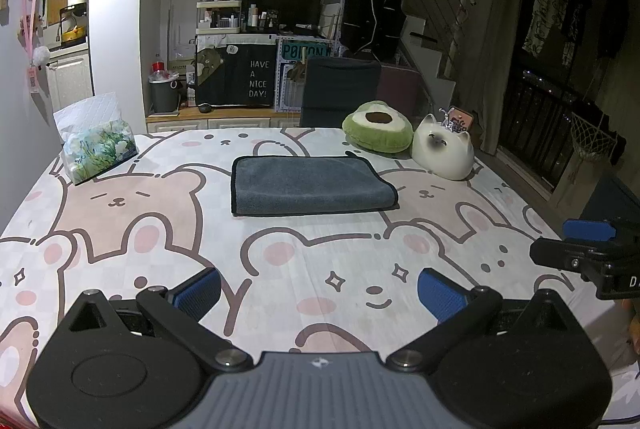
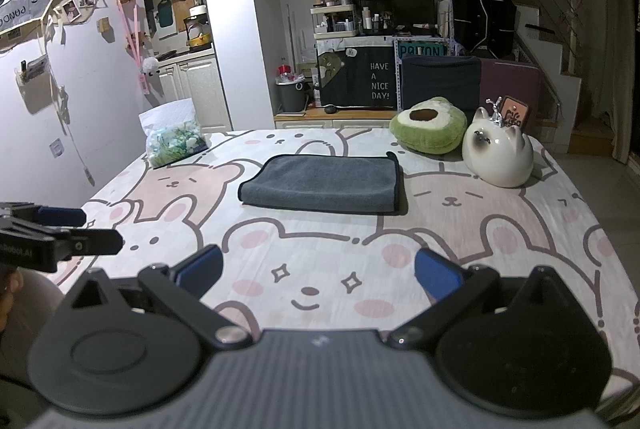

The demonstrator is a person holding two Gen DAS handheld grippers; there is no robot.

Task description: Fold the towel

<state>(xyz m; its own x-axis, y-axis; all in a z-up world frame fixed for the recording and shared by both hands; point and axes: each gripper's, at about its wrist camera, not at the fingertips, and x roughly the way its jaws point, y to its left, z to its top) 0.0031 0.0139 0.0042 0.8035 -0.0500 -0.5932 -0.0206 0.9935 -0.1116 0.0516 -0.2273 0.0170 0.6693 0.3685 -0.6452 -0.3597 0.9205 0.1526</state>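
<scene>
A grey towel [image 1: 308, 185] with black edging lies folded into a flat rectangle on the cartoon-bear tablecloth [image 1: 280, 269], near the middle of the table. It also shows in the right wrist view [image 2: 324, 183]. My left gripper [image 1: 319, 289] is open and empty, well short of the towel's near edge. My right gripper [image 2: 319, 275] is open and empty too, also near the front of the table. The right gripper shows at the right edge of the left wrist view [image 1: 588, 249]; the left one shows at the left edge of the right wrist view [image 2: 60, 233].
A tissue pack [image 1: 98, 145] stands at the table's back left. A green avocado cushion [image 1: 378, 127] and a white cat figure [image 1: 442, 151] sit at the back right, close to the towel's far right corner. A dark chair [image 1: 340, 91] stands behind the table.
</scene>
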